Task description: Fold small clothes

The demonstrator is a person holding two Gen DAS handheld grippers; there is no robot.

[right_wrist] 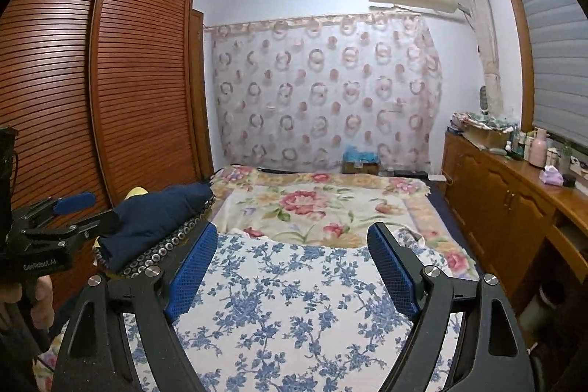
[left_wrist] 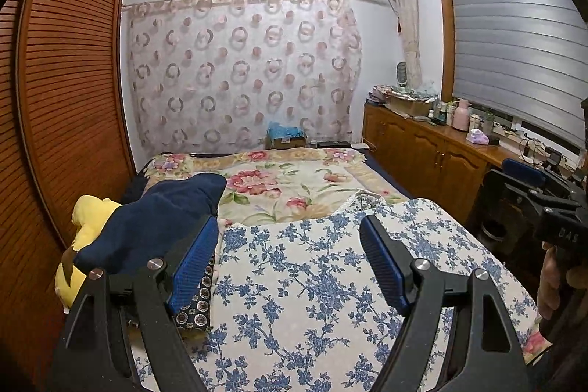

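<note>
In the left wrist view, the left gripper (left_wrist: pixel 288 237) hovered over a blue-flowered cloth (left_wrist: pixel 312 281) spread on the bed (left_wrist: pixel 294 179), its blue pads (left_wrist: pixel 194 267) set wide apart with nothing between them. At ten o'clock from the gripper, a folded navy garment (left_wrist: pixel 158 219) lay on a dark patterned cloth (left_wrist: pixel 196 304), just beyond the left finger, with a yellow plush toy (left_wrist: pixel 86 223) behind it against the wardrobe (left_wrist: pixel 70 79). At three o'clock, at the frame's edge, the right gripper (left_wrist: pixel 529 186) showed side-on, held by a hand (left_wrist: pixel 555 278). A patterned curtain (left_wrist: pixel 242 72) hung at twelve o'clock, and a sideboard (left_wrist: pixel 426 149) stood at two o'clock.

In the right wrist view, the right gripper (right_wrist: pixel 292 241) hung above the same flowered cloth (right_wrist: pixel 294 300), fingers spread wide and empty. The navy garment (right_wrist: pixel 154 219) sat at ten o'clock on the dark patterned cloth (right_wrist: pixel 169 245), near the bed's left edge. At nine o'clock the left gripper (right_wrist: pixel 84 208) appeared, a hand (right_wrist: pixel 40 296) under it, its upper pad (right_wrist: pixel 75 202) just left of the garment; whether it touched could not be told. The wardrobe (right_wrist: pixel 110 79) filled the left side.
</note>
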